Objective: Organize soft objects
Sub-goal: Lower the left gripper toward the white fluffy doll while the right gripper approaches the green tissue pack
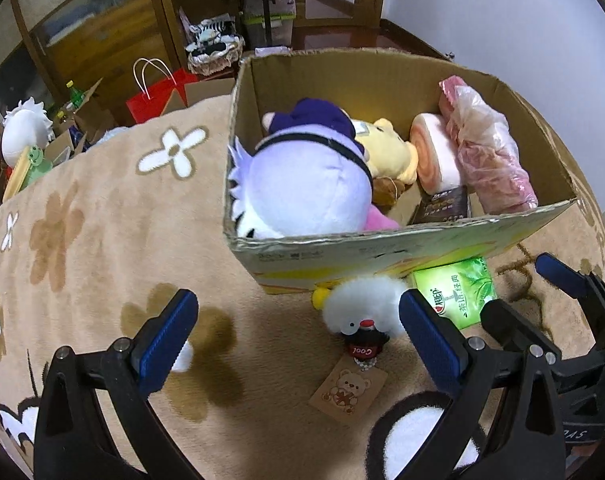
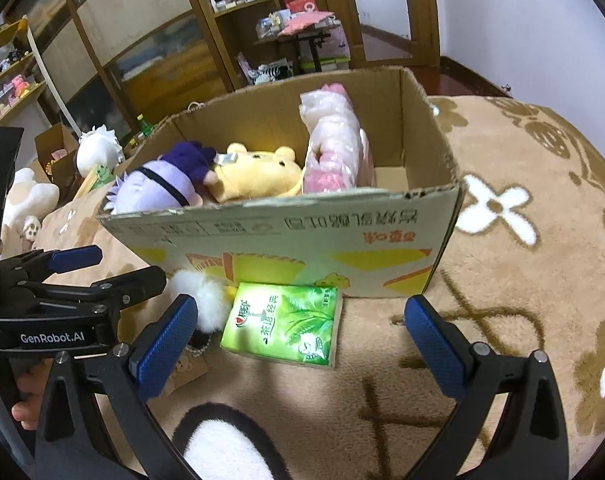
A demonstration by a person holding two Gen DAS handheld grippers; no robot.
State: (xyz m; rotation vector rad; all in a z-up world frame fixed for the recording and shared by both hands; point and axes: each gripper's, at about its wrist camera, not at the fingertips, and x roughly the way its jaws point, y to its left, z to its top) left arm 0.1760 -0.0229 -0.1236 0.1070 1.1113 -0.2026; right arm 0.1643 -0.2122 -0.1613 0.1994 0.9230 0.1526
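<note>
Two soft things are left out on the blanket (image 1: 102, 208), pressed against the near wall of the cardboard box (image 1: 382, 248) so they can be lifted straight in: a white fluffy toy (image 1: 362, 308) at approx. 12 o'clock from the left gripper (image 1: 298, 340), and a green tissue pack (image 2: 282, 326), also at 12 o'clock, from the right gripper (image 2: 302, 344). Both tongs are held wide open w/ nothing between the blue pads, prob. lined up one per item. Inside the box, plush toys (image 1: 302, 184) are packed at 9 o'clock and a bagged pink roll (image 1: 486, 148) at 3 o'clock, w/ bare floor kept free at the near right corner.
</note>
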